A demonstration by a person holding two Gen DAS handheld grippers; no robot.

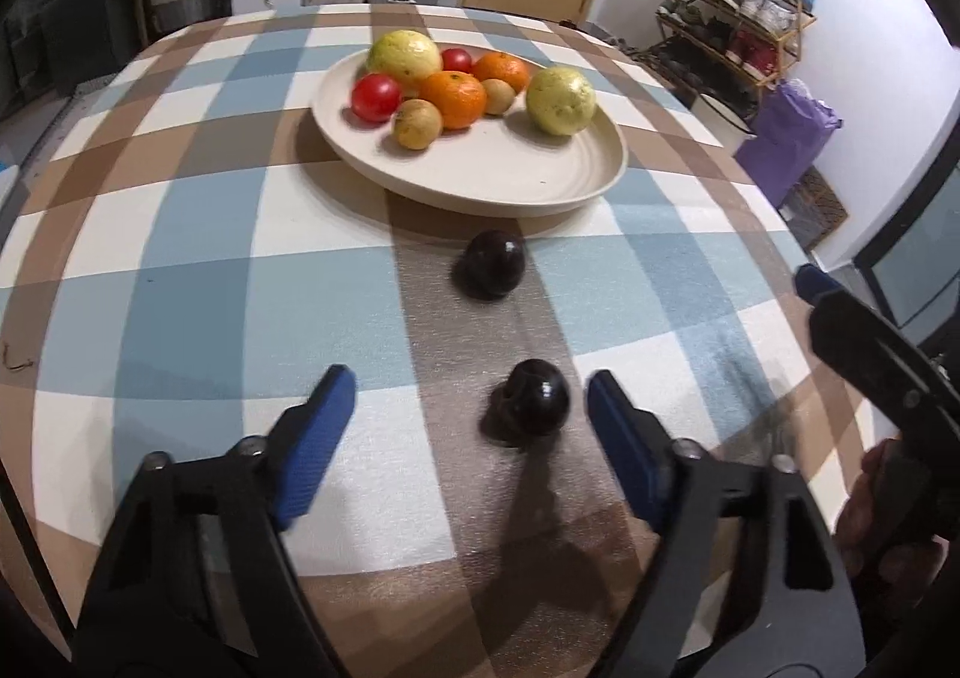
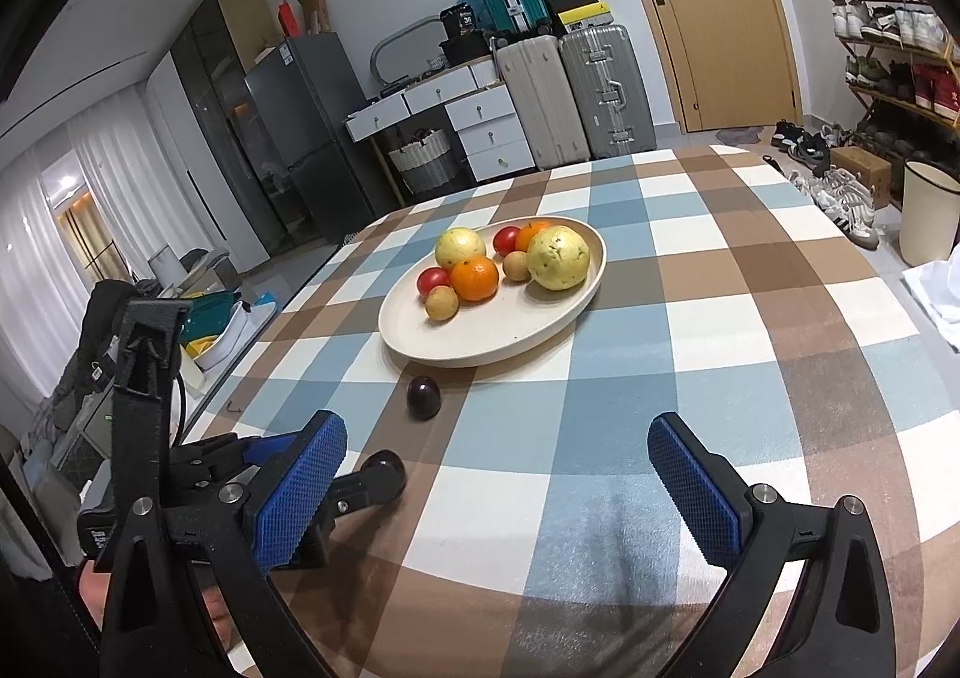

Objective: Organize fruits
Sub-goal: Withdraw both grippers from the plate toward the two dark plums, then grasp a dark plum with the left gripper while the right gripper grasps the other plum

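Observation:
A cream plate (image 1: 510,180) (image 2: 456,336) on the checked tablecloth holds two yellow-green guavas (image 1: 561,100), two oranges (image 1: 453,99), two red tomatoes (image 1: 375,97) and two small tan fruits (image 1: 417,123). Two dark plums lie on the cloth in front of it: a far plum (image 1: 493,271) (image 2: 424,395) and a near plum (image 1: 534,403) (image 2: 387,468). My left gripper (image 1: 471,396) is open, low over the cloth, with the near plum between its blue fingers, closer to the right one. My right gripper (image 2: 498,450) is open and empty, to the right of the left gripper.
The table's edge curves round at left and right. A shoe rack (image 1: 738,24), a purple bag (image 1: 786,138) and a cream bin (image 2: 927,213) stand to the right. Suitcases (image 2: 576,96), a drawer desk and a fridge (image 2: 300,138) line the far wall.

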